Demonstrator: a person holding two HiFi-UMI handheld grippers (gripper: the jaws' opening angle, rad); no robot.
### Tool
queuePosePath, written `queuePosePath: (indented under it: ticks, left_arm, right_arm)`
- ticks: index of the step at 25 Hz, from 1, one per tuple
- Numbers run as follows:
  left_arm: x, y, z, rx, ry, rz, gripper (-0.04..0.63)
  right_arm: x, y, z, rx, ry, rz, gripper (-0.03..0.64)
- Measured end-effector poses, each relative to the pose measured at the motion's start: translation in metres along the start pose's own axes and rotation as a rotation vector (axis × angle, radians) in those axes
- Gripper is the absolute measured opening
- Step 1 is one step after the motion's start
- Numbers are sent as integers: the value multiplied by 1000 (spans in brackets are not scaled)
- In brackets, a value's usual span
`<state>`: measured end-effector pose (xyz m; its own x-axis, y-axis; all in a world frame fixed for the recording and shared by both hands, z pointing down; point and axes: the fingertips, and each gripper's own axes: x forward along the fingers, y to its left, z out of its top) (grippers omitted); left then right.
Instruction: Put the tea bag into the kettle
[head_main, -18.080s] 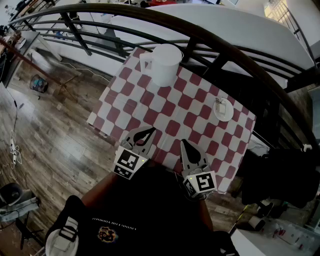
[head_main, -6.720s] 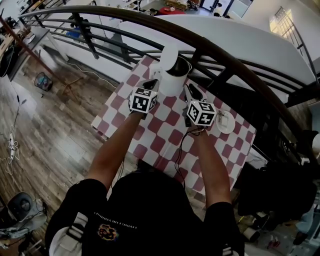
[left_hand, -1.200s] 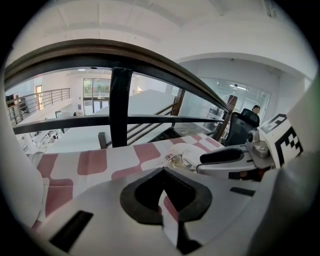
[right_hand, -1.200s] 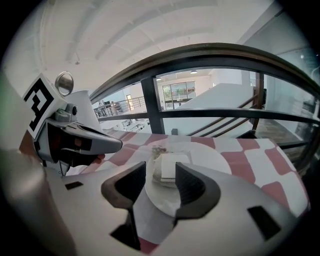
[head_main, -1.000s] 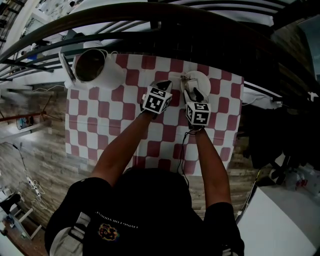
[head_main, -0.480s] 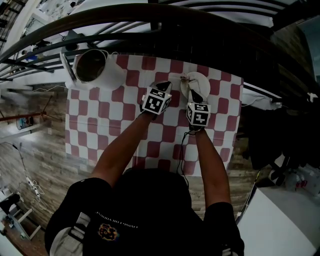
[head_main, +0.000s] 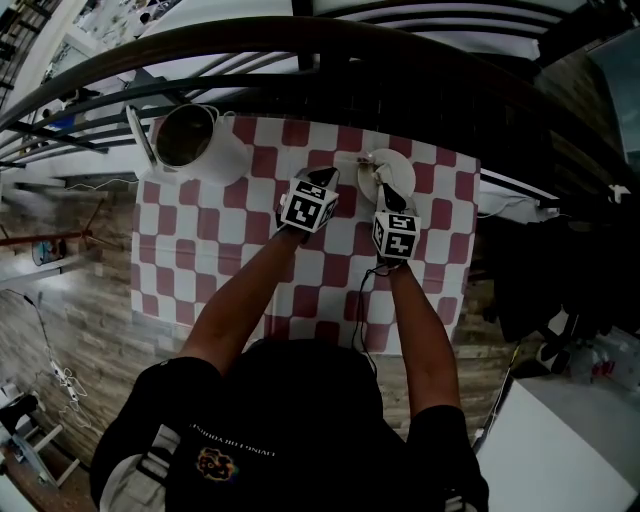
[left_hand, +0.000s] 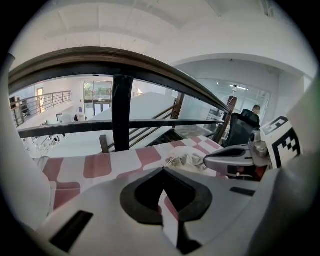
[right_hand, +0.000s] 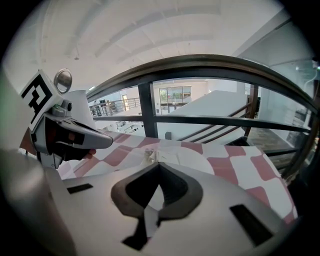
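The right gripper (right_hand: 157, 164) is closed, seemingly on the tea bag (right_hand: 149, 156) lying on the plate (right_hand: 200, 159). The left gripper (left_hand: 162, 171), beside the plate, is closed and empty. Carrying the bag to the open kettle (head_main: 187, 137) is still to do.

Head view: soft, even daylight on the table (head_main: 230, 260), no hard shadows. The railing (head_main: 300, 40) and the top-right corner go near black, and the person's shirt (head_main: 290, 420) shows almost no detail. The floor (head_main: 60, 290) at left is smeared with blur. Straight lines bow hard toward the edges.

Left gripper view: I get a fisheye circle with black corners. Light comes from the far windows (left_hand: 97, 95), which are blown out. The left gripper (left_hand: 162, 170) is soft up close; the background is sharper.

Right gripper view: same. Windows (right_hand: 175, 95) clipped, ceiling washed pale, greenish fringe at the left edge, right gripper (right_hand: 158, 164) soft.
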<state>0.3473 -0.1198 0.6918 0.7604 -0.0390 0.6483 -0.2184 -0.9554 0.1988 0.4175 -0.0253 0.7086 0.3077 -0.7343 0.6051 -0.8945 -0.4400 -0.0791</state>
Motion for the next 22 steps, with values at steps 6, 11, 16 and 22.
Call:
queuePosePath:
  ticks: [6, 11, 16, 22]
  left_arm:
    - [-11, 0, 4, 3, -16, 11, -2]
    - [-20, 2, 3, 9, -19, 21, -2]
    - [-31, 4, 5, 7, -34, 33, -2]
    - [-47, 6, 1, 1, -48, 51, -2]
  right_arm:
    - [-9, 0, 8, -12, -21, -8, 14]
    - [-16, 5, 9, -19, -24, 2, 12]
    - [-23, 10, 11, -29, -32, 6, 14]
    - [-32, 21, 11, -37, -39, 19, 14]
